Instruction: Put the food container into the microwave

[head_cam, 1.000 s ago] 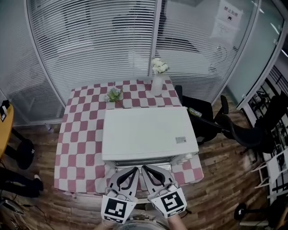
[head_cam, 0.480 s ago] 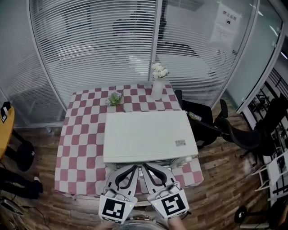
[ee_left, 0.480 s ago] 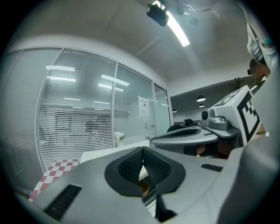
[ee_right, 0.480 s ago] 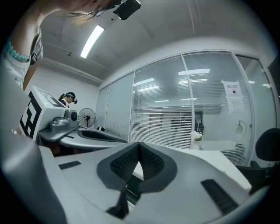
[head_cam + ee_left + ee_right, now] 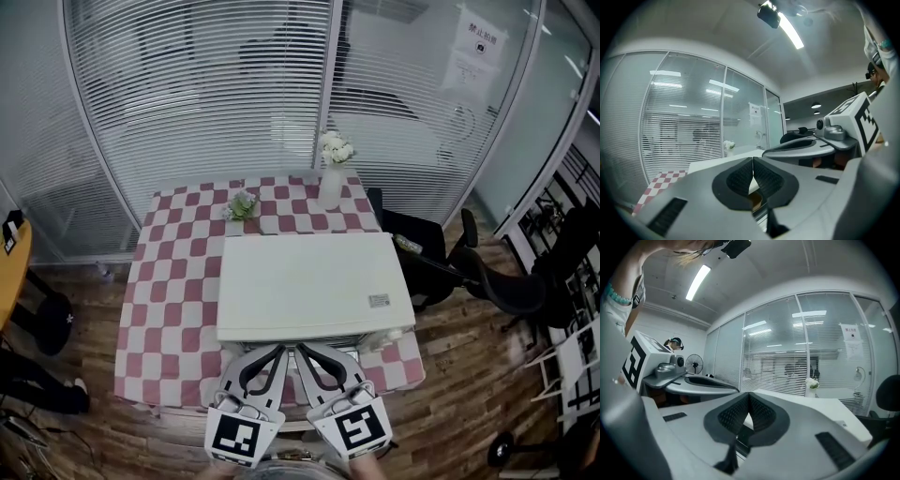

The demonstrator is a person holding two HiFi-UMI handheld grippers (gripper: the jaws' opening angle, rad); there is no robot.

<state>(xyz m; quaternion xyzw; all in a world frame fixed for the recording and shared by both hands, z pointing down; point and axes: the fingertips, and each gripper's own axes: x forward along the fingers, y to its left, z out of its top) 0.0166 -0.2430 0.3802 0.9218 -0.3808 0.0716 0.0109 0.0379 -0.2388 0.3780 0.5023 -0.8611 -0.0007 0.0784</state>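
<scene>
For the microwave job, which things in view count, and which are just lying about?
Job: microwave; left gripper, shut, empty; right gripper, shut, empty. No food container in view.
Lying about: vase of white flowers; small green plant; checked tablecloth; black chair.

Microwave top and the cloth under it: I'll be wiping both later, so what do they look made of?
The microwave top looks like painted sheet metal, evenly white and smooth; plastic is possible. The tablecloth looks like matt fabric: its pink-and-white checks drape over the edge.
</scene>
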